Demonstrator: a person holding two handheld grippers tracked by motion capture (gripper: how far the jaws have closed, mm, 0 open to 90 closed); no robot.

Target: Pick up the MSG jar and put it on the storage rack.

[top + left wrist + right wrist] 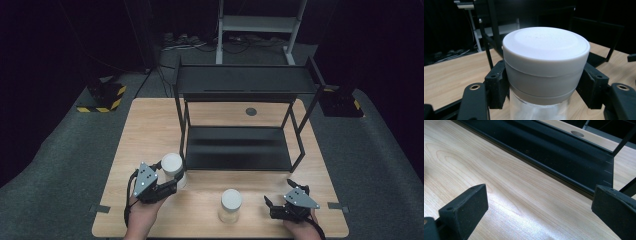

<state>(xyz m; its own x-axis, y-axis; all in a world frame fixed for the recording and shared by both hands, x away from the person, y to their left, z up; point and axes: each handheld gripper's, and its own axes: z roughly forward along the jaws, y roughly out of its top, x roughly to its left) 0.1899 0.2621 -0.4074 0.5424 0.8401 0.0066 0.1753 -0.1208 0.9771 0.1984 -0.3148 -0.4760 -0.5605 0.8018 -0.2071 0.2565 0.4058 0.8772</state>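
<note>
Hidden, cropped or unreadable parts

Cut off at the bottom edge of the left gripper view: lower body and base of the held jar [541, 75], contents cloudy and unreadable through the clear wall. Hidden behind that jar's white lid [546, 47]: much of the black rack [599, 30]. Cropped in the right gripper view: rack's lower shelf [564, 155], uprights running off the top. Cropped at the high view's bottom edge: both forearms. Too small to identify: contents of the second jar [231, 205].

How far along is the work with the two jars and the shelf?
Nothing looks finished: both levels of the black shelf are bare. In hand: the left gripper is shut on a jar just under its lid. Left: the second jar stands untouched on the table; the right gripper is open.
</note>
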